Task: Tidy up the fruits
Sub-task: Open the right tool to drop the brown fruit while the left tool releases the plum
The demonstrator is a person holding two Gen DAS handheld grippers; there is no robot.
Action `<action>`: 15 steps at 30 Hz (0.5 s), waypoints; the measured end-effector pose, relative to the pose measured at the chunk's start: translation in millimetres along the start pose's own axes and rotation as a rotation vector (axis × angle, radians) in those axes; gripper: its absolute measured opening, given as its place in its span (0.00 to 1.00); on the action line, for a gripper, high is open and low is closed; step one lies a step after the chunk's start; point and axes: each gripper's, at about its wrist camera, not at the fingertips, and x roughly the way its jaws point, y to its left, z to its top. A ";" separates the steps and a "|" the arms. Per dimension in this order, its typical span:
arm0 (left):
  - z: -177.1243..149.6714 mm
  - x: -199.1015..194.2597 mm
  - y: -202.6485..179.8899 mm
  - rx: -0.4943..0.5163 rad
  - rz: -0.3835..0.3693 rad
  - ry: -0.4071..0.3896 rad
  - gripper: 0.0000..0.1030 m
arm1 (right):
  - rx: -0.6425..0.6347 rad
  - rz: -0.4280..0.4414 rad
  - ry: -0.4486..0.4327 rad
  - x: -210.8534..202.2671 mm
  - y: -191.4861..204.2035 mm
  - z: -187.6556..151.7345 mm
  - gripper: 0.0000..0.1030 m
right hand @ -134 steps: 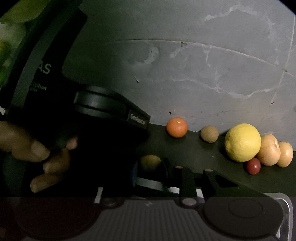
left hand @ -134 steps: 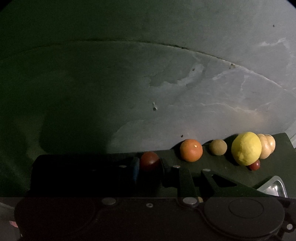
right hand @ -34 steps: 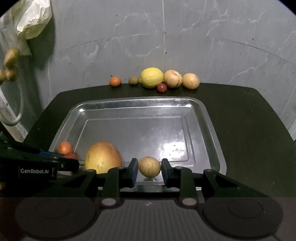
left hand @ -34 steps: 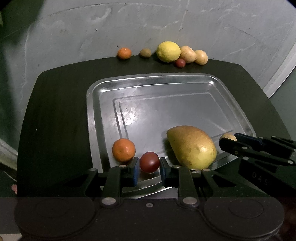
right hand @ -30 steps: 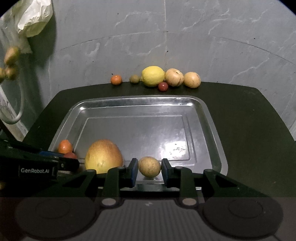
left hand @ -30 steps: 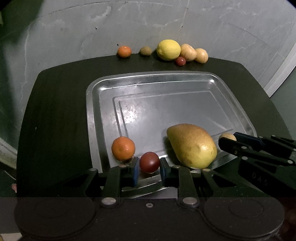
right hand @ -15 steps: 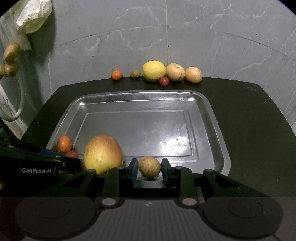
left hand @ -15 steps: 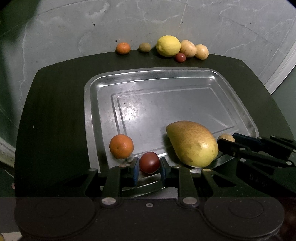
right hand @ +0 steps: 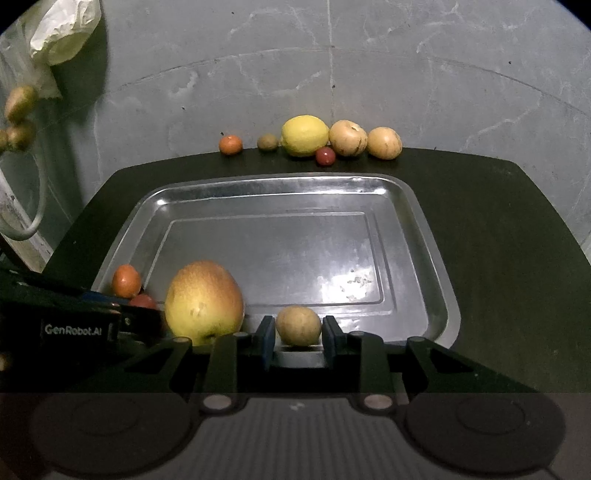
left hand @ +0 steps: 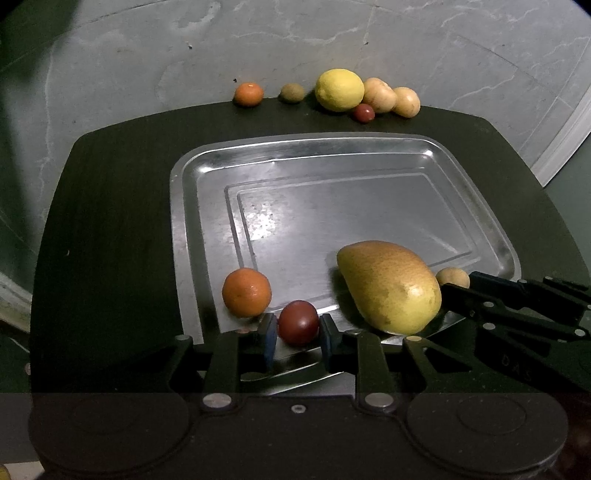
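Left wrist view: the left gripper (left hand: 298,339) is clenched on a small dark red fruit (left hand: 298,322) at the near edge of the metal tray (left hand: 354,147). The gripper body cuts off the tray's near rim. At right, the right gripper (left hand: 458,295) enters from the side; its fingers hide most of a small tan fruit (left hand: 452,276), and only the top of that fruit shows.

Right wrist view: the tan fruit (right hand: 298,325) appears whole, gripped between the pads of the right gripper (right hand: 298,338) over the tray's (right hand: 436,236) near rim. Here the left gripper (right hand: 147,314) covers most of the dark red fruit (right hand: 142,301).

Tray contents: a large yellow mango (left hand: 389,286) near centre, an orange (left hand: 246,292) at near left, and the two held fruits at the near edge. Whether the held fruits touch the tray floor cannot be told.

On the dark counter (left hand: 110,206), along the far edge against the wall: a small orange (left hand: 248,94), a small brownish fruit (left hand: 291,92), a lemon (left hand: 340,89), two tan fruits (left hand: 379,95) side by side, and a small red fruit (left hand: 364,112) just in front of them.

Only the right wrist view shows a pale plastic bag (right hand: 61,33) and blurred brown items (right hand: 18,103) at far left; their identity is unclear.
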 end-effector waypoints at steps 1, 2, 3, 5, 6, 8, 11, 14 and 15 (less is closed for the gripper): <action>0.1 0.2 -0.2 -0.001 0.001 0.001 0.27 | 0.001 -0.001 0.002 0.0 -0.2 -0.5 0.31; 0.2 0.1 -0.7 -0.003 0.002 0.002 0.31 | 0.002 -0.002 0.003 -0.2 -0.4 -1.0 0.32; 0.1 -1.0 -0.5 -0.004 0.001 0.002 0.33 | 0.003 -0.002 0.003 -0.9 -0.7 -1.6 0.34; 0.2 -2.8 -1.5 -0.006 -0.007 0.002 0.45 | 0.004 -0.002 0.000 -1.8 -0.7 -2.0 0.37; 0.2 -3.8 -1.3 -0.004 -0.013 0.002 0.49 | 0.005 -0.002 -0.002 -2.6 -0.8 -2.3 0.38; -0.3 -6.1 -0.4 0.003 -0.035 0.000 0.66 | 0.010 -0.003 -0.005 -4.3 -1.6 -2.7 0.41; -2.8 -12.4 -0.5 0.018 -0.045 -0.008 0.72 | 0.028 -0.004 -0.008 -8.6 -4.0 -3.6 0.53; -6.2 -20.4 1.1 0.029 -0.043 -0.018 0.79 | 0.041 -0.009 -0.012 -15.3 -5.8 -5.0 0.59; -7.5 -23.4 2.1 0.030 -0.041 -0.021 0.80 | 0.047 -0.009 -0.012 -17.9 -6.2 -5.5 0.64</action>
